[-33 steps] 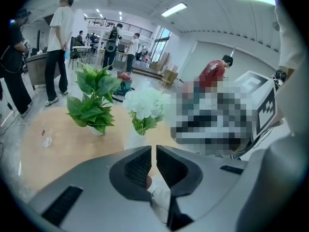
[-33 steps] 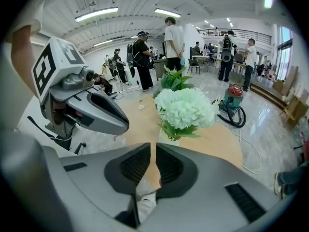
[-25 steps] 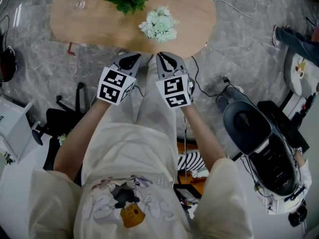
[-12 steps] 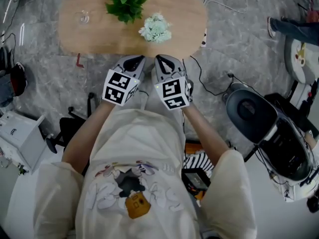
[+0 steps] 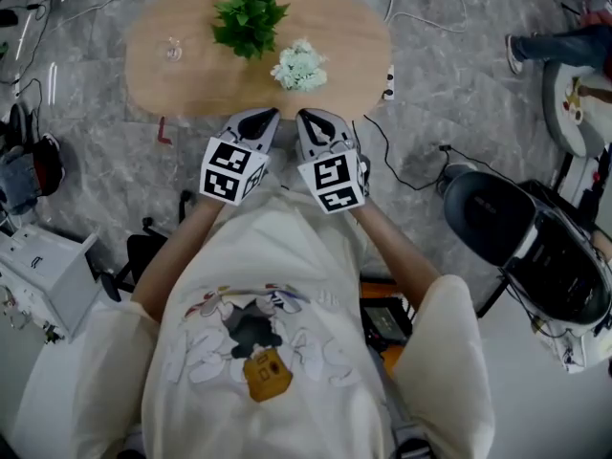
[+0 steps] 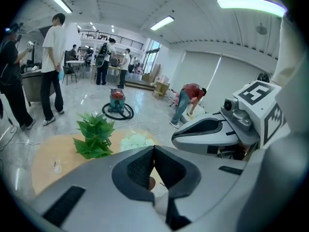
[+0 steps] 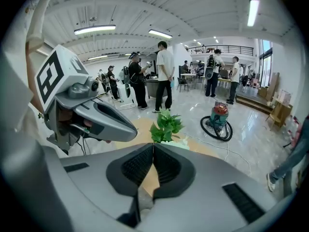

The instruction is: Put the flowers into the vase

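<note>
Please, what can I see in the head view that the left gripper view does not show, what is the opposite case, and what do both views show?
Only the head view: the person's cream printed shirt and the large black and grey machine on the floor.

Only the left gripper view: the round red vacuum cleaner, the standing people, the ceiling strip lights, and the left gripper with its jaws together and empty.

Both: the oval wooden table, the green leafy plant, the bunch of white flowers and the small clear glass.

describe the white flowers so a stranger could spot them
Start at the oval wooden table on the grey floor. Near its middle are two bunches; the flowers are the right-hand one in the head view, a pale rounded whitish cluster, unlike the dark green leafy plant beside it.
</note>
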